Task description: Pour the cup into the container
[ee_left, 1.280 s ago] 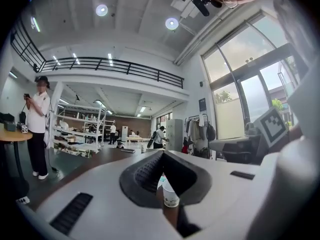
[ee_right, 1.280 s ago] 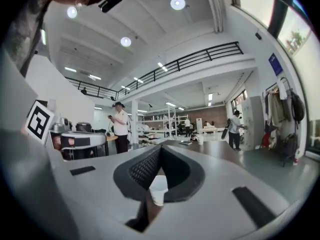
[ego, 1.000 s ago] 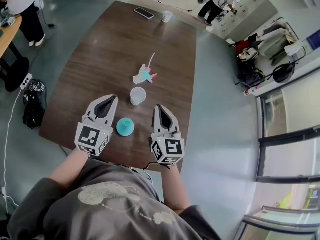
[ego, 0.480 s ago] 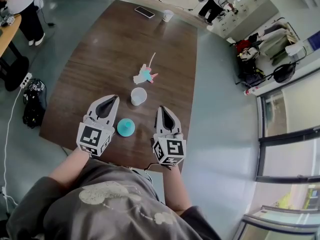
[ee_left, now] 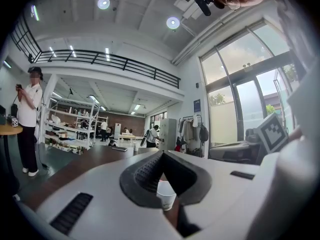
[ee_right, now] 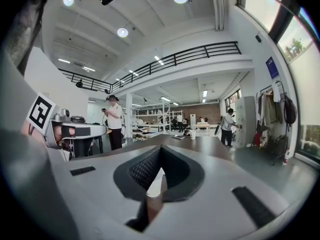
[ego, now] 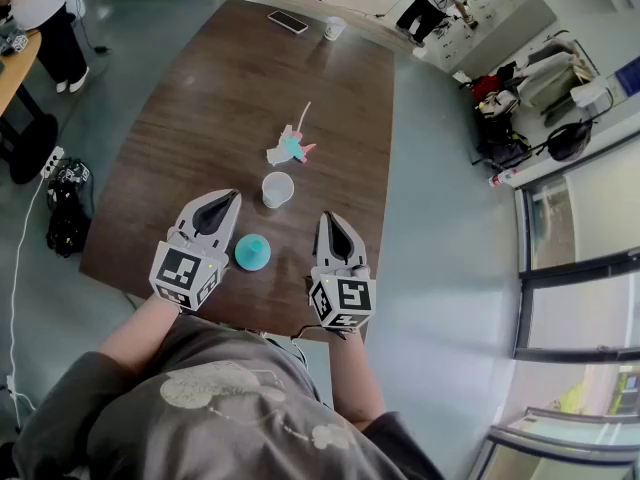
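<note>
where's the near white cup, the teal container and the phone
near white cup (ego: 277, 190): head view, its open top
teal container (ego: 251, 253): head view, middle of its top
phone (ego: 287, 24): head view, middle of its face

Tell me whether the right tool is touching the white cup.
Apart. In the head view, bare table separates the white cup from the right tool, whose jaws are shut on nothing.
</note>
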Tool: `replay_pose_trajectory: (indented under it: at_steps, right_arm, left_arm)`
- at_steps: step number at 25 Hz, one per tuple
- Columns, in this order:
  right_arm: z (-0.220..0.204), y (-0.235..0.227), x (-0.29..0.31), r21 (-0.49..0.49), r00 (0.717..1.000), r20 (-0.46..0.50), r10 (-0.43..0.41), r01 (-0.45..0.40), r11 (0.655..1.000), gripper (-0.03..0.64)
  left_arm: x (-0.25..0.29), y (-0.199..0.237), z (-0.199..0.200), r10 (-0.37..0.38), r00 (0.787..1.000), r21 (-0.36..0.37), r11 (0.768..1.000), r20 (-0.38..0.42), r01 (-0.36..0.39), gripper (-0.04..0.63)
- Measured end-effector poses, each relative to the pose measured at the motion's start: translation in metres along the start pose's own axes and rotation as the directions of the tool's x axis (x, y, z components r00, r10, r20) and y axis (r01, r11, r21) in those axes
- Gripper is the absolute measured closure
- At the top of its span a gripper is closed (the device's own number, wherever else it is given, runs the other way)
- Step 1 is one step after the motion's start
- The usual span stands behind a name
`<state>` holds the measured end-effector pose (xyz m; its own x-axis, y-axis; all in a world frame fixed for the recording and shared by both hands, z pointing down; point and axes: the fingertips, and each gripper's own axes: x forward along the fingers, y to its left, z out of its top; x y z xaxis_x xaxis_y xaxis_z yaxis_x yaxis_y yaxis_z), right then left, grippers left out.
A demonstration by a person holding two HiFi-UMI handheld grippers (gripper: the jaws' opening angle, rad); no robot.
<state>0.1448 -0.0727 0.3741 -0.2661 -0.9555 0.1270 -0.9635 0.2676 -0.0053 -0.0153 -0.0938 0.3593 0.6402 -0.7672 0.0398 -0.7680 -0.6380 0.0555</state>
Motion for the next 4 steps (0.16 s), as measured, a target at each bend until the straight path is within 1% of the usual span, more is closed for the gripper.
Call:
replay_pose_trajectory:
  at_steps: [4]
  right_arm:
    - [-0.0018,0.0002,-0.0038,0.014,1.000,-0.010,0.003,-0.003,1.000,0.629]
  left_arm:
    - [-0.0007,-0.0020,-0.0006,0.001,1.000,0.004,1.000,-0.012,-0.001,0.588]
